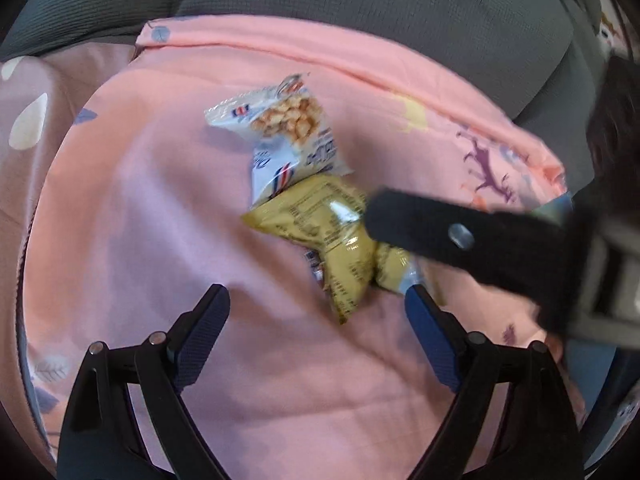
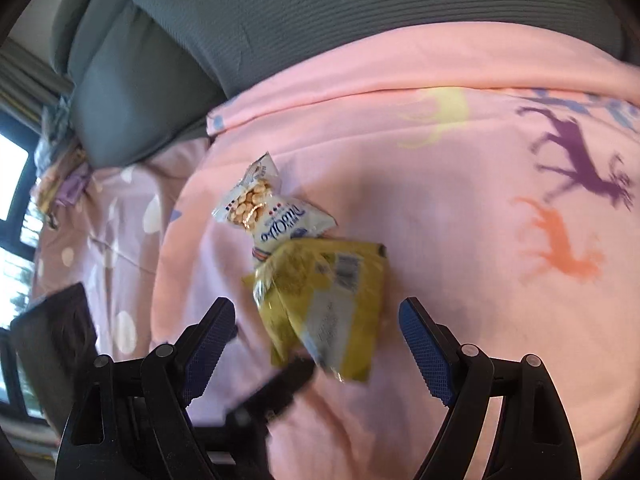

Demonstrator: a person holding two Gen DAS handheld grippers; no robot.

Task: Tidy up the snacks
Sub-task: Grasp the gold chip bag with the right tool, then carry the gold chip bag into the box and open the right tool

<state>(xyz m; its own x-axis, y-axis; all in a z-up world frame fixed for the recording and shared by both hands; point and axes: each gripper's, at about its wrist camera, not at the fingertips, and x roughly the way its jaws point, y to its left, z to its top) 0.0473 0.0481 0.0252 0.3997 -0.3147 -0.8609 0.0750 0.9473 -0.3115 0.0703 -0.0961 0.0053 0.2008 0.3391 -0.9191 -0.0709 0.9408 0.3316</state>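
Left wrist view shows the left gripper (image 1: pixel 316 304) spread wide above a pink blanket (image 1: pixel 160 208), pinching nothing. A yellow snack packet (image 1: pixel 320 220) lies just beyond it, overlapping a white snack packet (image 1: pixel 288 132) farther off. The right gripper (image 2: pixel 316 316) hangs equally spread, empty, over the yellow packet.

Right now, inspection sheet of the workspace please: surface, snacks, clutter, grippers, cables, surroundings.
Surface: pink printed blanket, soft and creased, on a bed or sofa.
Job's things: white snack packet and yellow snack packets lying in one overlapping heap on the blanket.
Clutter: nothing seen.
Grippers: left gripper open, just short of the heap; right gripper open, yellow packets between its jaws, pads not pressing.
Cables: nothing seen.
Surroundings: grey cushion behind the blanket; window at far left of the right wrist view.
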